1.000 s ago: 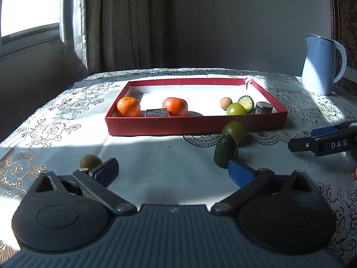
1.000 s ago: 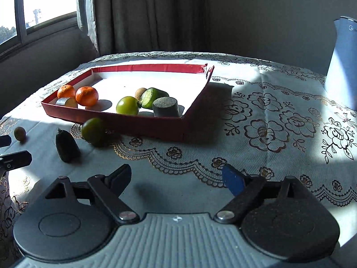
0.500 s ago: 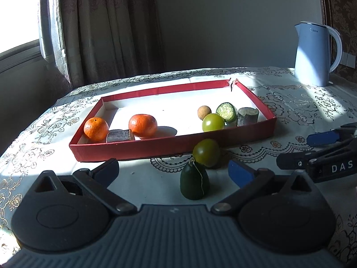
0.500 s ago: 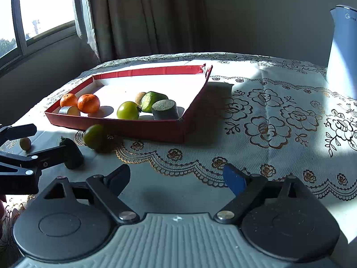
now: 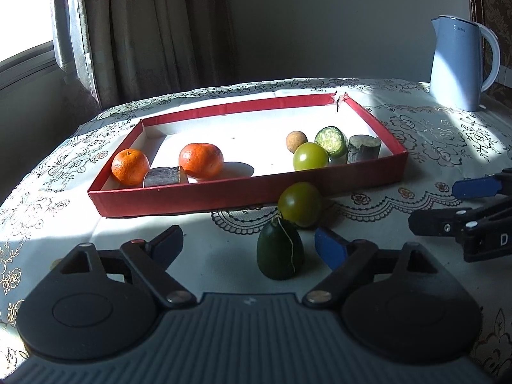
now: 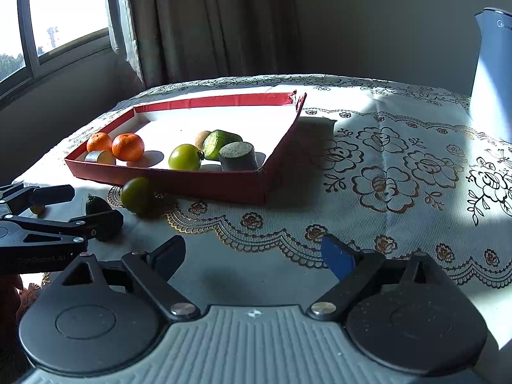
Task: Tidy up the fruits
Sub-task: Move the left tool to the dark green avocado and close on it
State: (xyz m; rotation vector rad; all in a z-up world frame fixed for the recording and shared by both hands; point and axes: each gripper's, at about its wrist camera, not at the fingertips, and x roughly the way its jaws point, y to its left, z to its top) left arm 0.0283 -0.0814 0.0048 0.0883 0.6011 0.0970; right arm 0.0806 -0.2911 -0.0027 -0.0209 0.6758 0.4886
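1. The left gripper (image 5: 248, 246) is sitting released, its jaws having just been closing around the dark green fruit (image 5: 280, 249) on the desk (image 5: 134, 224), lower centre, pads not touching.
2. The right gripper (image 6: 252, 254) is hovering released, holding nothing.
3. A green round fruit (image 5: 300, 204) is lying just beyond, against the red tray (image 5: 204, 196).

Sunlit window (image 6: 48, 32), drawn curtain (image 5: 153, 32), grey wall (image 5: 320, 16)

Red tray (image 5: 243, 193) with white floor, two orange tangerines (image 5: 200, 160), yellow-green round fruit (image 5: 300, 204), dark green fruit (image 5: 280, 253), white tablecloth (image 6: 400, 166) with gold floral print, pale blue kettle (image 5: 457, 64).
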